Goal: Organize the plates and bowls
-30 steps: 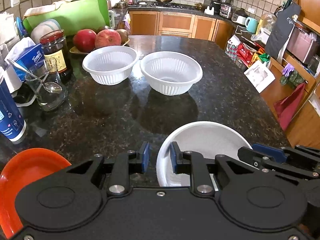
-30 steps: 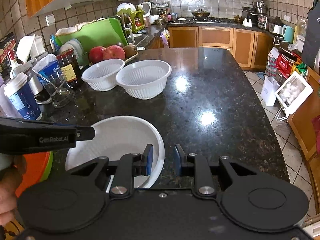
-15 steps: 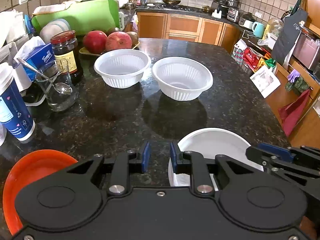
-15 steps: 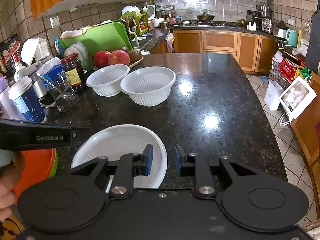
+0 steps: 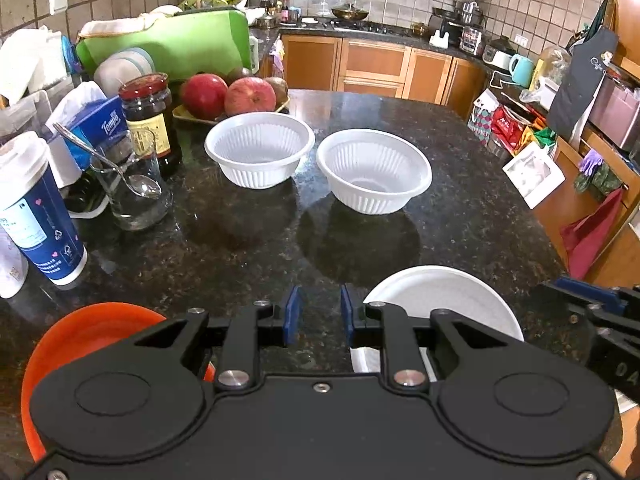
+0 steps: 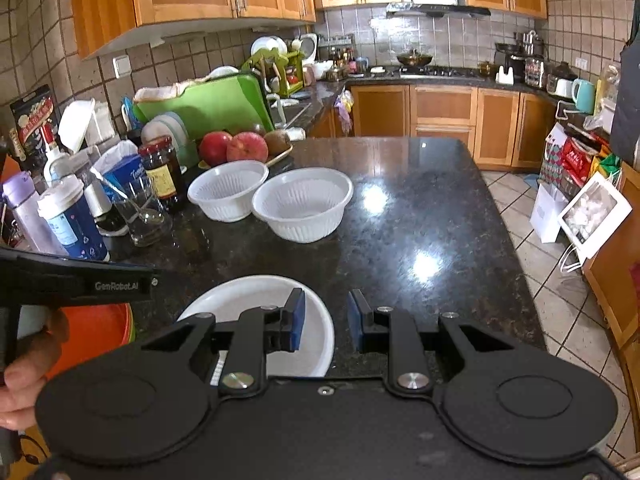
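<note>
White plate [image 6: 256, 304] lies under the spread right gripper [image 6: 326, 320]; left gripper [image 5: 318, 314] spread too.

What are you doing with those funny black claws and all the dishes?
A person is tidying plates and bowls on the dark counter, holding a gripper in each hand. The left gripper and the right gripper are both open and hold nothing. A white plate lies just in front of them, with an orange plate to its left. Two white bowls sit side by side farther back, not yet picked up.
</note>
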`<state>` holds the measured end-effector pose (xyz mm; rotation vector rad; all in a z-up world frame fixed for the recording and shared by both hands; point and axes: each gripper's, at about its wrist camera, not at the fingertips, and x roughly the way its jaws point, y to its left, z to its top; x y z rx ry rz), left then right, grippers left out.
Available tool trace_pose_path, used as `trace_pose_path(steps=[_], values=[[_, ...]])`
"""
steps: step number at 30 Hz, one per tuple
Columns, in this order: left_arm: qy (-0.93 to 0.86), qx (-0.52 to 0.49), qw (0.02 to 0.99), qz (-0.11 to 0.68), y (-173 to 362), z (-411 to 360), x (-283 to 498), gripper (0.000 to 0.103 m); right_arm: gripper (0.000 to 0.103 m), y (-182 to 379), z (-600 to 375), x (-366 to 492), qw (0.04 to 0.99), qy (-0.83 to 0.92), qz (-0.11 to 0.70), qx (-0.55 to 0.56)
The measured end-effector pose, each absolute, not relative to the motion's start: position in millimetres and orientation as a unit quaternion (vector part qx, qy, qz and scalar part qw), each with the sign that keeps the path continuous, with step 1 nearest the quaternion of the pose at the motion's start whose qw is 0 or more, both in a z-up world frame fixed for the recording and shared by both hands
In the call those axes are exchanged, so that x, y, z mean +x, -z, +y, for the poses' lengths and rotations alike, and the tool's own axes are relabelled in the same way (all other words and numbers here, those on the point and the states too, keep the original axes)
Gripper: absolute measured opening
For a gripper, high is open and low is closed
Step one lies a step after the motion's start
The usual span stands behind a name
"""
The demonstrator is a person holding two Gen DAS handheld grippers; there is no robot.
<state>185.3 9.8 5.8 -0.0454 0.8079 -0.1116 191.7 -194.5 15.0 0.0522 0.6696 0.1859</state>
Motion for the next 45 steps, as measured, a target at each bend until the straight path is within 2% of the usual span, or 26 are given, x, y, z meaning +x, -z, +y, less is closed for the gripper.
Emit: trace_pose_path(steps=[10,23,32,45], values=[[0.057,-0.018,0.926,0.373,-24.5,3.1,192.8,0.029,0.025,-48.2,-234.9,189.8,0.951,-0.075,0.297,0.026],[0.051,-0.017,0.927,0.372,-38.7,-6.9,234.7,0.029,0.026,-77.9,-271.7,238.8,0.950,-0.098,0.295,0.011],[0.055,-0.040,0.909,0.410,-38.5,-8.1,284.8,0.029,0.026,-86.4,-263.7,314.7,0.929,-0.158,0.334,0.006],[0.047,-0.079,0.876,0.473,-12.6,-10.4,335.9,0.029,0.026,-41.2,-227.8,434.5,0.875,-0.212,0.435,0.011]])
